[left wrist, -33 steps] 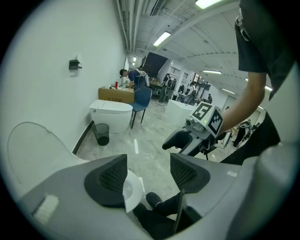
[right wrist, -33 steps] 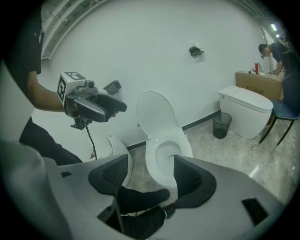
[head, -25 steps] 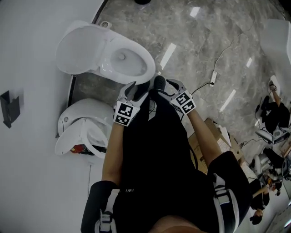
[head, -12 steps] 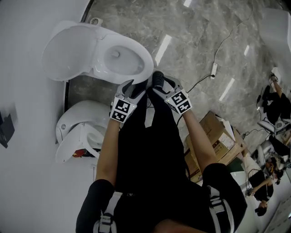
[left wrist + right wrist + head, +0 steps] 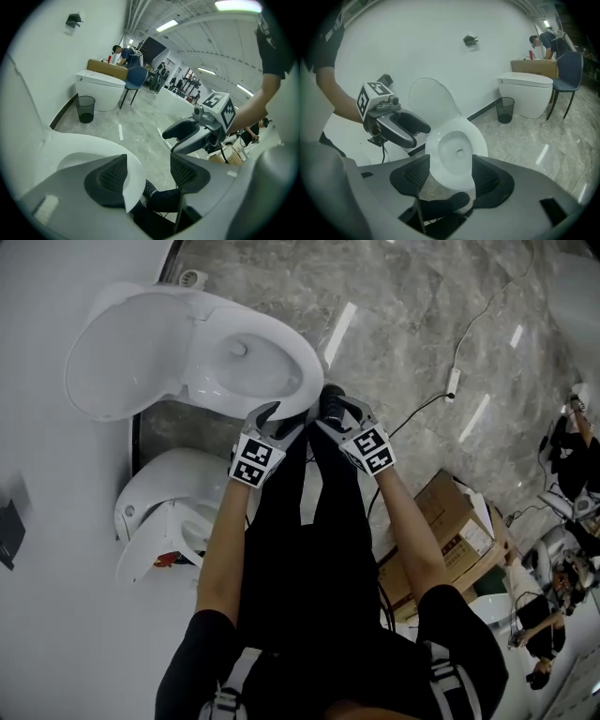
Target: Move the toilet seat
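Observation:
A white toilet stands against the wall with its lid (image 5: pixel 122 357) raised and its seat (image 5: pixel 305 367) down on the bowl. Both grippers hover side by side at the front of the seat, above the person's shoe (image 5: pixel 330 399). My left gripper (image 5: pixel 272 423) is open; in the left gripper view the seat's front edge (image 5: pixel 129 187) lies just inside its left finger, with no pad pressing on it. My right gripper (image 5: pixel 333 409) is open and its jaws are closing a little with nothing between them; the seat (image 5: pixel 478 138) sits just beyond its tips.
A second white toilet (image 5: pixel 164 502) stands against the wall to the left of the person. A cardboard box (image 5: pixel 450 521) lies to the right, and a power strip (image 5: pixel 455 381) with its cable is on the marble floor. A mesh bin (image 5: pixel 505 109) stands by the wall.
The toilet has grown larger and slid left in the head view as the person leaned in. Both grippers stay close together at the seat's front edge, now slightly nearer to it.

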`<state>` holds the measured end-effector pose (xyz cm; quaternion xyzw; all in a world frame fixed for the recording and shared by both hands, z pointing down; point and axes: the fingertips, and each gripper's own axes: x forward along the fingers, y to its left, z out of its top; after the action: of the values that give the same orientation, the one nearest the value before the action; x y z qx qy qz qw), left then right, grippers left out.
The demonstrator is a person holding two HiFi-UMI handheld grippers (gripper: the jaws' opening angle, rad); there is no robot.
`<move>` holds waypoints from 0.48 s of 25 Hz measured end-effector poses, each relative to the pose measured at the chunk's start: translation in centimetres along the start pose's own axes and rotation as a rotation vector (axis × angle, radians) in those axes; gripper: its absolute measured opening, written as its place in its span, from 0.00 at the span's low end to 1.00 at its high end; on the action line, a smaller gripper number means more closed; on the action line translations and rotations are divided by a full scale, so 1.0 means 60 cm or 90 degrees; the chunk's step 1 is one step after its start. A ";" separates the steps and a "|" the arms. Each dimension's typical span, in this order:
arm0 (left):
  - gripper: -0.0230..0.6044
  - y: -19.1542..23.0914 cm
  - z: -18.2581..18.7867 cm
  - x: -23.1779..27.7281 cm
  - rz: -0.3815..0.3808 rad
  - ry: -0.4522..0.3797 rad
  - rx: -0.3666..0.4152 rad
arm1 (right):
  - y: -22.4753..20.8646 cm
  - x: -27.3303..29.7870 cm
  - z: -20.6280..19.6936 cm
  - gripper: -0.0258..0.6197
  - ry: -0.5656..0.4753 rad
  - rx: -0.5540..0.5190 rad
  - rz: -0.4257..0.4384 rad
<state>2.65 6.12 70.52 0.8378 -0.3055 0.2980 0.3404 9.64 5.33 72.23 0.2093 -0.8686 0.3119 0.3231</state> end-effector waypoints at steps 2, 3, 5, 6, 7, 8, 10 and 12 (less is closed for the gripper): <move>0.49 0.011 -0.015 0.021 -0.004 0.005 -0.011 | -0.016 0.020 -0.021 0.47 0.007 0.009 -0.012; 0.49 0.017 -0.022 0.029 -0.005 0.009 -0.013 | -0.020 0.032 -0.029 0.47 0.009 0.016 -0.013; 0.49 0.027 -0.034 0.044 -0.008 0.016 -0.019 | -0.026 0.052 -0.043 0.47 0.013 0.027 -0.011; 0.49 0.030 -0.039 0.052 -0.009 0.018 -0.024 | -0.029 0.060 -0.048 0.48 0.015 0.030 -0.011; 0.49 0.034 -0.043 0.059 -0.010 0.020 -0.029 | -0.032 0.067 -0.052 0.48 0.015 0.032 -0.012; 0.49 0.038 -0.047 0.067 -0.010 0.022 -0.032 | -0.037 0.073 -0.056 0.48 0.015 0.034 -0.013; 0.49 0.044 -0.059 0.082 -0.011 0.032 -0.038 | -0.048 0.084 -0.064 0.48 0.014 0.041 -0.014; 0.49 0.048 -0.072 0.099 -0.012 0.039 -0.046 | -0.060 0.090 -0.074 0.48 0.012 0.048 -0.015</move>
<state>3.13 5.84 78.40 0.8183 -0.2975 0.3092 0.3825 9.80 4.89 80.07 0.2288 -0.8505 0.3426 0.3269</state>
